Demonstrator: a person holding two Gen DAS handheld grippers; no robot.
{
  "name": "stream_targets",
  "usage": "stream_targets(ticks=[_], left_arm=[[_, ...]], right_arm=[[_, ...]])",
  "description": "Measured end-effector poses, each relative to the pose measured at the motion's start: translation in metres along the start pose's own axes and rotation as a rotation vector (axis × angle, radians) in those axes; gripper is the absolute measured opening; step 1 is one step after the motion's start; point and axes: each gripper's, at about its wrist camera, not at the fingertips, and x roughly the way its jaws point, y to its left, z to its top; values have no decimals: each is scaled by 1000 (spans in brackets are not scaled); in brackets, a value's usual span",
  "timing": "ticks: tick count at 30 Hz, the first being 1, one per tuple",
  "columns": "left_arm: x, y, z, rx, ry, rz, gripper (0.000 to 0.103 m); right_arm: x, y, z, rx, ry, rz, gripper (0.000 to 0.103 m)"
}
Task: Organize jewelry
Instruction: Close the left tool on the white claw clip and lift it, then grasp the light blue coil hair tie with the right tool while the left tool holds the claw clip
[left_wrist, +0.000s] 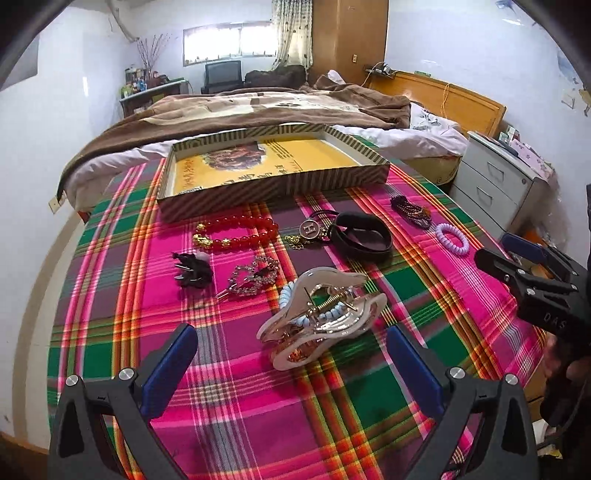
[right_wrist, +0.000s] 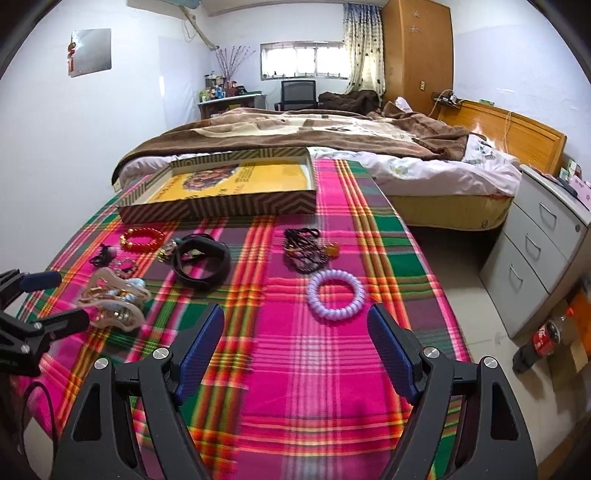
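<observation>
Your left gripper (left_wrist: 291, 354) has its fingers spread, empty, just short of the big hair claw (left_wrist: 321, 317). Your right gripper (right_wrist: 295, 343) is likewise spread, empty, near the lilac coil tie (right_wrist: 335, 294). All jewelry lies on the plaid cloth (right_wrist: 295, 387), outside the striped tray (left_wrist: 273, 192).

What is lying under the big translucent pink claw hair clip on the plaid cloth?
A pale blue spiral hair tie lies partly under the big translucent pink claw hair clip. Only some coils show through the clip; the rest is covered.
</observation>
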Motion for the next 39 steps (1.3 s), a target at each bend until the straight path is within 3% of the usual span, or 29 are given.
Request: stream_targets(ticks=[6,9,13,19,22,27,30,39], left_arm=[[16,-5,9,46,29,-40,103],[20,-5,12,46,37,-47,92],[24,-8,13,45,46,-81,65],[14,-16,11,80,26,-102,48],[8,-14,10,64,24,-141,48],[-6,-4,9,-25,-11,-290,48],[-3,11,11,-115,2,-279,48],[-36,32,17,-177,-71,-312,48]], right_arm=[[1,-7,-1,2,5,-4,80],[2,-9,-1,5,6,-2,80],[2,-10,-1,5,13,-1,80],[2,-10,0,5,11,-1,80],[1,-10,0,6,11,-1,80],[3,-11,0,13,15,-6,80],[3,-11,0,19,20,2,80],[3,-6,2,9,24,30,80]])
